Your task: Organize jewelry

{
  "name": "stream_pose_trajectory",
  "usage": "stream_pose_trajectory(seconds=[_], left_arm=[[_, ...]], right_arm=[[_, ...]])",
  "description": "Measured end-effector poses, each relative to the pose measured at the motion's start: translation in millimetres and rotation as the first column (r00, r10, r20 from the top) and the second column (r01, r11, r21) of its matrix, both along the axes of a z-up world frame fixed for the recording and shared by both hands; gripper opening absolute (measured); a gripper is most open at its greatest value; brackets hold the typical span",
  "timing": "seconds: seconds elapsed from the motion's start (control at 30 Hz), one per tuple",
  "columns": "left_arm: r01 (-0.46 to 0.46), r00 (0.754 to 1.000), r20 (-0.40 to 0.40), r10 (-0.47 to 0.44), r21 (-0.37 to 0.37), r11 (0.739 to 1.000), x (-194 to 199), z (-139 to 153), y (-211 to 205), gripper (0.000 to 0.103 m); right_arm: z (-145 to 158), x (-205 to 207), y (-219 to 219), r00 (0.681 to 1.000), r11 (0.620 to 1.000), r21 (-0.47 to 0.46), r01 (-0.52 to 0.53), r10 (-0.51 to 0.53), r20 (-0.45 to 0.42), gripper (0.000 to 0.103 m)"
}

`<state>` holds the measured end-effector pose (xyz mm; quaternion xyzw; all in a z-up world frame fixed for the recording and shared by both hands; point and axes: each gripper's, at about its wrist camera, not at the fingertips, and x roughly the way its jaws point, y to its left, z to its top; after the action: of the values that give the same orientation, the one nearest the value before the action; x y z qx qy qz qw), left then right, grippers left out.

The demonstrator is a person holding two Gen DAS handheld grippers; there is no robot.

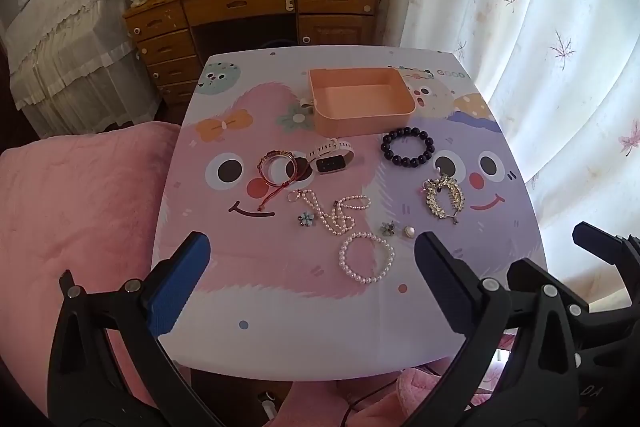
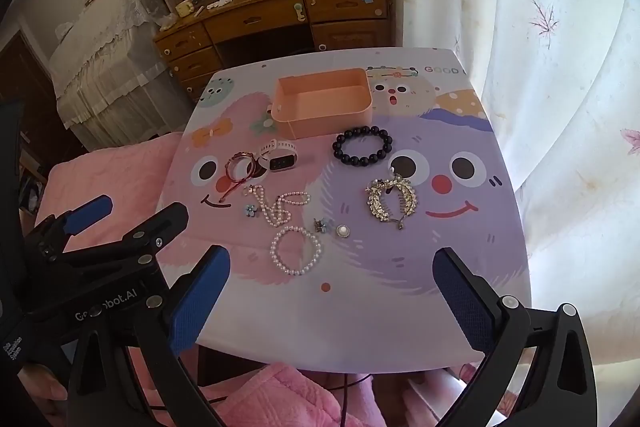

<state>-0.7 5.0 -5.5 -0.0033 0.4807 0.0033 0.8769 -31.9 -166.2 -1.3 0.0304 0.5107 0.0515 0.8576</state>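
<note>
My left gripper hangs over the near edge of the tabletop with its jaws spread wide and nothing between them. My right gripper is just beside it, also spread wide and empty, and its black frame shows at the right edge of the left wrist view.

Nearest to both grippers lies a pearl bracelet, flat in a closed ring. Just beyond it, a small dark flower piece and a round pearl stud sit side by side. To the left of these a pearl necklace is sprawled in loose loops, with a blue flower earring beside its near-left bend.

Farther back on the left, a stack of red and gold bangles lies flat, a red cord trailing from it toward me. A white smartwatch touches the bangles on their right, its dark face turned up. On the right half of the tabletop, a gold rhinestone hair comb rests by the printed purple face, and a black bead bracelet lies beyond it.

Behind all of these stands a peach plastic box, open on top and holding nothing. No piece of jewelry touches it; the smartwatch and black bead bracelet are the nearest to its front wall.

A pink quilt borders the tabletop on the left, a wooden desk stands behind, and a flowered white curtain hangs at the right.
</note>
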Motion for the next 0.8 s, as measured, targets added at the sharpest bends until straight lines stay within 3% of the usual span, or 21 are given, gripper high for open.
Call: stream_pose_trajectory(seconds=[0.8], left_arm=[[0.008, 1.000, 0.006, -0.008, 0.011, 1.000, -6.0, -0.4, 6.6, 0.101]], right_arm=[[-3.7, -1.3, 0.3, 1.000, 1.000, -0.006, 0.000, 0.000, 0.001, 0.103]])
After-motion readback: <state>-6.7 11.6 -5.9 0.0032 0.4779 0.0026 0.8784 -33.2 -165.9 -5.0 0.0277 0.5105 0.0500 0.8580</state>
